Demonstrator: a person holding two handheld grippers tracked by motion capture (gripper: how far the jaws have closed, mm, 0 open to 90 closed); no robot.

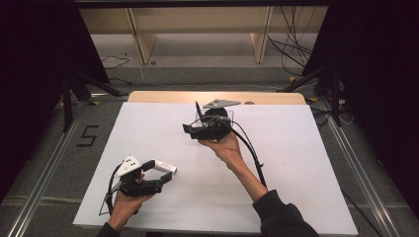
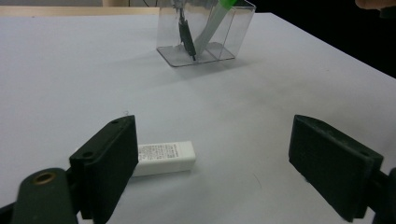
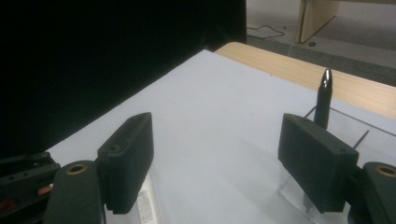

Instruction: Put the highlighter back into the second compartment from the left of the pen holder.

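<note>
A white eraser (image 2: 163,157) with a printed label lies flat on the white table, just inside the left jaw of my left gripper (image 2: 215,140), which stands open around it without touching. From above, the eraser (image 1: 166,167) sits at the tip of the left gripper (image 1: 165,174), near the table's front left. Farther back stands a clear box (image 2: 205,32) holding a black pen (image 2: 187,37) and a green-capped stick (image 2: 219,14). My right gripper (image 3: 217,135) is open and empty, with the pen (image 3: 323,98) and box (image 3: 355,130) behind its right jaw.
The white board (image 1: 296,163) covers a wooden table whose far edge (image 1: 163,96) shows beyond it. A small white printed thing (image 3: 147,205) shows low beside the right gripper's left jaw; what it is I cannot tell. Black curtains and cables ring the table.
</note>
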